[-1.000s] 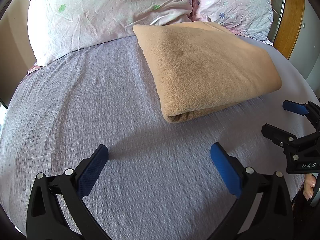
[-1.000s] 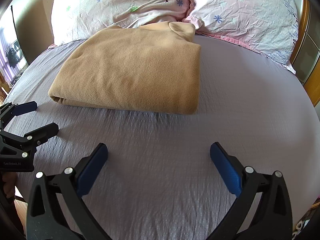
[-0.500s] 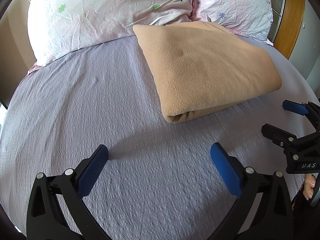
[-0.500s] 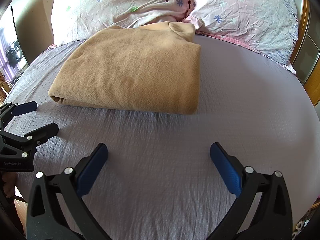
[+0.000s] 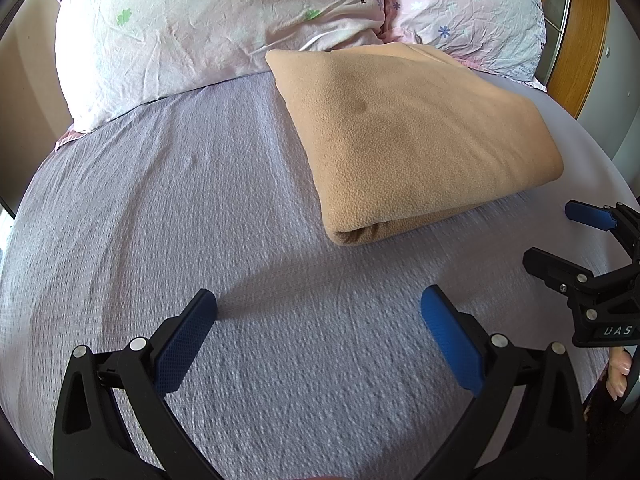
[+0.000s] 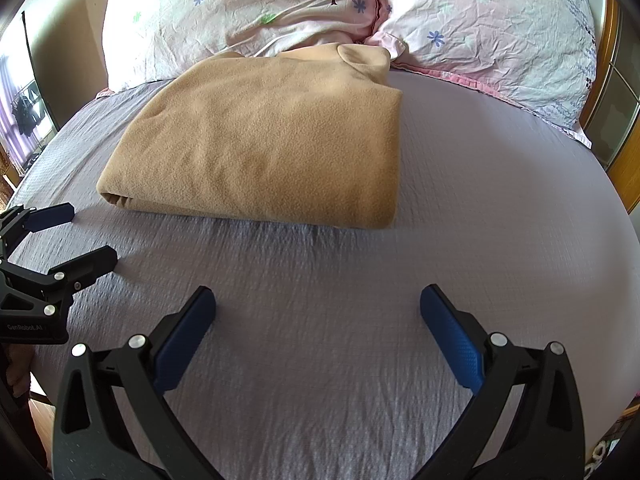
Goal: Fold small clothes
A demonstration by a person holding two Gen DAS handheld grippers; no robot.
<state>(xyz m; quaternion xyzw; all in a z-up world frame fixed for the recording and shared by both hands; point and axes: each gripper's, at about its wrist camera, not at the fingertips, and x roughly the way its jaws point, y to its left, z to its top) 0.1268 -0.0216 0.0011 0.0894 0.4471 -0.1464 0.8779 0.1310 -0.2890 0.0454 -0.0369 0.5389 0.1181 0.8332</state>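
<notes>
A tan fleece garment [image 5: 416,140] lies folded into a thick rectangle on the lilac bed sheet [image 5: 168,208], its far edge against the pillows. It also shows in the right wrist view [image 6: 272,148]. My left gripper [image 5: 318,312] is open and empty, hovering over bare sheet in front of and left of the garment. My right gripper [image 6: 318,312] is open and empty, over bare sheet in front of the garment. Each gripper shows at the edge of the other's view, the right gripper [image 5: 560,236] and the left gripper [image 6: 84,236], both open.
Two floral pillows [image 5: 208,20] [image 6: 492,40] lie along the head of the bed. A wooden headboard [image 5: 576,40] stands at the right. The sheet [image 6: 500,200] lies bare to the right of the garment.
</notes>
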